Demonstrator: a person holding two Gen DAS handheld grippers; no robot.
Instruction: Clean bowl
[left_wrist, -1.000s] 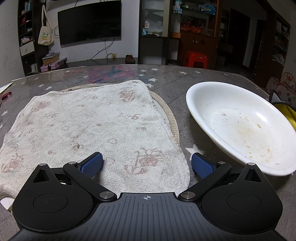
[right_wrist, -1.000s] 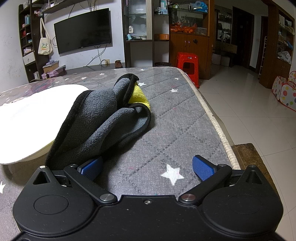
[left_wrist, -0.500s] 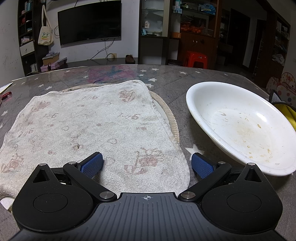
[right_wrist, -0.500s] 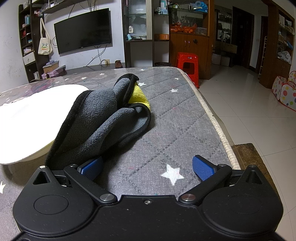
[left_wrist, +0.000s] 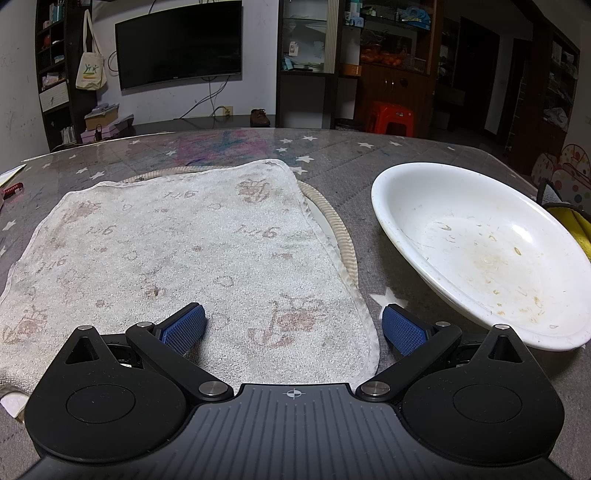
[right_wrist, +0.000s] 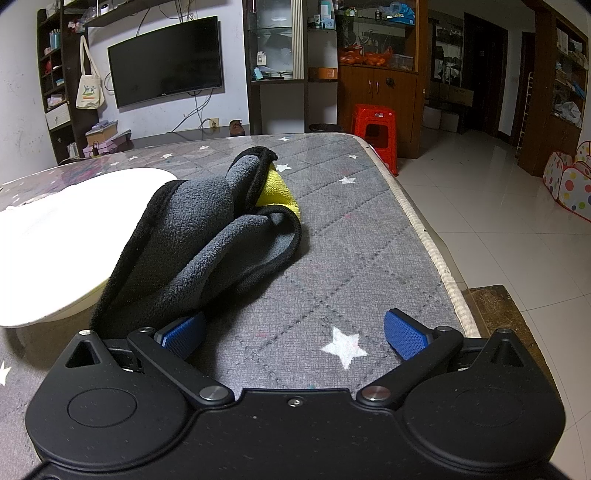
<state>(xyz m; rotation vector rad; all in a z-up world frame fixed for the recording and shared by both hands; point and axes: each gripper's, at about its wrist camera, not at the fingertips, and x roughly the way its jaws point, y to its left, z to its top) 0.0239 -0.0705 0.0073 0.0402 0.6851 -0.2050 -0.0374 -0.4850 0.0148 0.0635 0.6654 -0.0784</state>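
A wide white bowl (left_wrist: 476, 247) with dried food smears sits on the grey star-patterned table, right of a stained white towel (left_wrist: 184, 258) spread flat. My left gripper (left_wrist: 293, 326) is open low over the towel's near right corner, holding nothing. In the right wrist view the same bowl (right_wrist: 55, 236) lies at the left, with a crumpled grey and yellow cloth (right_wrist: 207, 229) beside it. My right gripper (right_wrist: 293, 334) is open just behind that cloth; its left finger (right_wrist: 183, 332) is at the cloth's near end.
The table's right edge (right_wrist: 428, 236) drops to a tiled floor. A red stool (right_wrist: 375, 127) stands past the far corner. A round woven mat (left_wrist: 340, 236) peeks out under the towel. A television and shelves line the back wall.
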